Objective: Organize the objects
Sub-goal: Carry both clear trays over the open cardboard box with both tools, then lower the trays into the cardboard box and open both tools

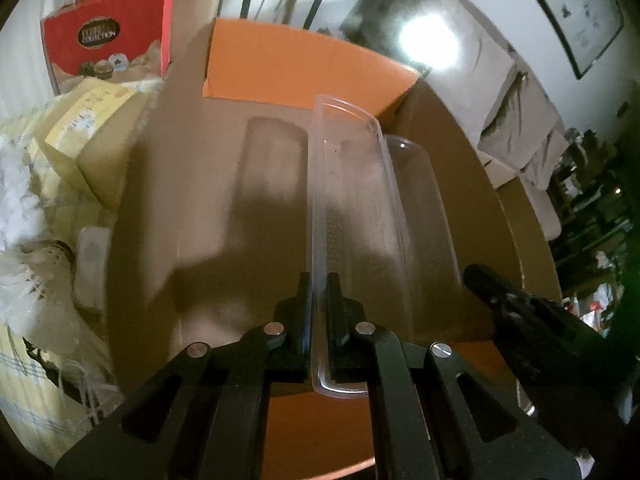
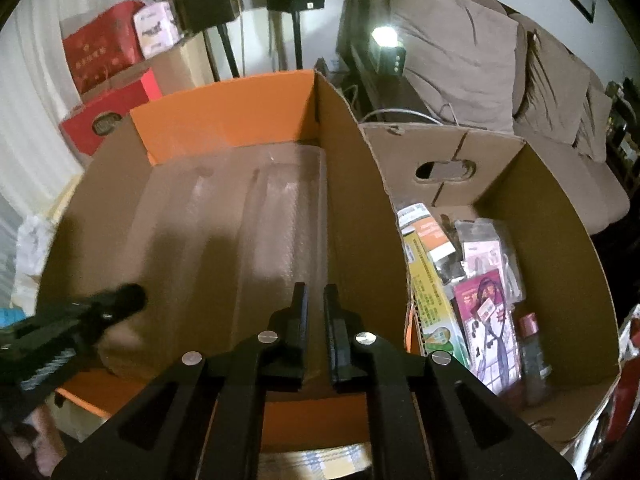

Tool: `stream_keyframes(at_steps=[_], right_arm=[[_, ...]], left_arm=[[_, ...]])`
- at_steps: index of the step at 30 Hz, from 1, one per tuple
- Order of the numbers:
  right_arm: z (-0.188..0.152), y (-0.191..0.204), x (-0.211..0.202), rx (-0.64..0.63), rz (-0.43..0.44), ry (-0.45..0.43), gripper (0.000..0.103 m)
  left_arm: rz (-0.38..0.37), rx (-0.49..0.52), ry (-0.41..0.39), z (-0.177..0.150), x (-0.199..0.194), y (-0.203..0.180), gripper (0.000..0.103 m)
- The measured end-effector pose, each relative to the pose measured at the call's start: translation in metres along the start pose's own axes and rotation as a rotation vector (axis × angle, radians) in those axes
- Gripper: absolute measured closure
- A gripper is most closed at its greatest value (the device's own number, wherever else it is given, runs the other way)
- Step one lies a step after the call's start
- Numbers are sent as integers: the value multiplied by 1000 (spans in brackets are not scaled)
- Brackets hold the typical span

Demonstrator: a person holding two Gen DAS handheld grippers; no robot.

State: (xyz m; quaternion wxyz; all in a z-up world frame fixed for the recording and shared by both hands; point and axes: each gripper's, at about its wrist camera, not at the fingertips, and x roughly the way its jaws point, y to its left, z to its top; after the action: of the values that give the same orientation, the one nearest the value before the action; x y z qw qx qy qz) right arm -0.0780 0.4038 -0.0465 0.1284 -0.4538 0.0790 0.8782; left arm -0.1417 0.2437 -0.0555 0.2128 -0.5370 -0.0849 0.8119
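The left gripper (image 1: 319, 280) is pinched tight on the rim of a long clear plastic tray (image 1: 352, 184), which hangs over the inside of the big cardboard box with orange flaps (image 1: 280, 60). The right gripper (image 2: 315, 292) sits low inside that same box with its jaws nearly together; there's clear plastic under it, but I can't tell if it's gripping any. Next door, a second brown cardboard box (image 2: 560, 248) holds assorted packaged goods (image 2: 476, 280).

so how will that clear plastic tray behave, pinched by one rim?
The clear plastic tray looks thin-walled, so probably light and flexy; held at one end by the left tool, its long span may sag or twist. Its glossy rim could slip.
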Motion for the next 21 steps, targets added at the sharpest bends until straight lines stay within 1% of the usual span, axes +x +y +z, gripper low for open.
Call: stream_keyframes(at_steps=[6,11,14,16,17,18,21], right_arm=[[-3,-9,-26,42,29,-49,95],[-8,-12,-35,52,43,-51,94],[-13,-11,-36,57,50,-48,92],[-16,-9,-37,54,57,-47,92],[-17,-7,-38,51,61,-47,92],[-17,-6,-38,49,65,-48,92],[-18,2,-41,43,77,-55,92]], left_arm=[[10,5,49,-1,15,-10,98],[-7,-8,101,-5,28,-18,98],[0,-14,96,-5,30,-18,97],[2,-16,84,-6,26,-16,85],[7,-16,74,-6,23,-15,71],[12,-16,58,-7,20,-16,59],[11,-11,9,-6,5,-11,45]])
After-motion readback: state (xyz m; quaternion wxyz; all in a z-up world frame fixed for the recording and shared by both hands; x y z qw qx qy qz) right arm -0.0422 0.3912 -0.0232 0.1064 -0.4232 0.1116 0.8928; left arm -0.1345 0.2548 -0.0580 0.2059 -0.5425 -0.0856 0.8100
